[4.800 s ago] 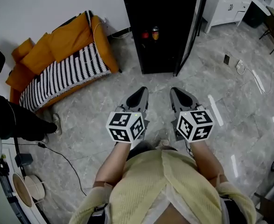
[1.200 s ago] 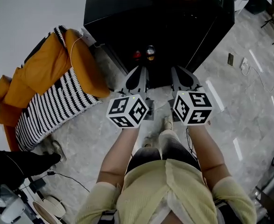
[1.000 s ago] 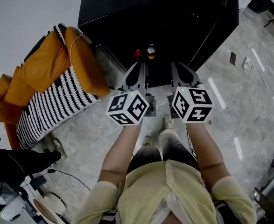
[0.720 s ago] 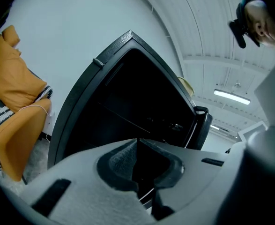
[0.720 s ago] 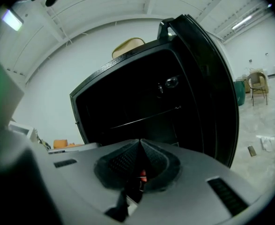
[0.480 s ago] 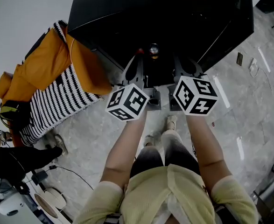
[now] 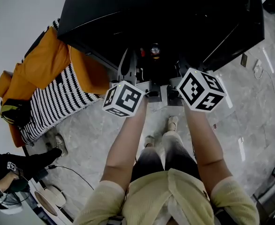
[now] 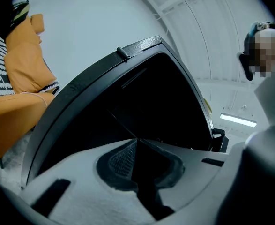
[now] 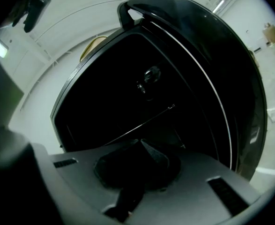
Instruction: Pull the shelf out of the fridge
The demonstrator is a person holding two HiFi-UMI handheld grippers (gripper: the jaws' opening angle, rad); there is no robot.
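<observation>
Both arms [image 7: 127,139] outstretched, jaws shut, facing fridge [image 7: 142,18]

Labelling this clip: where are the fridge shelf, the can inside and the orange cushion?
shelf [image 9: 144,122], right gripper view, front wire edge.
can [image 7: 154,49], head view, its top.
orange cushion [image 7: 39,64], head view, upper face.

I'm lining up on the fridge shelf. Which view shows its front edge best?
The right gripper view: the shelf shows as a thin bright edge across the dark fridge. The left gripper view gives only a faint line; the head view's interior is too dark.
</observation>
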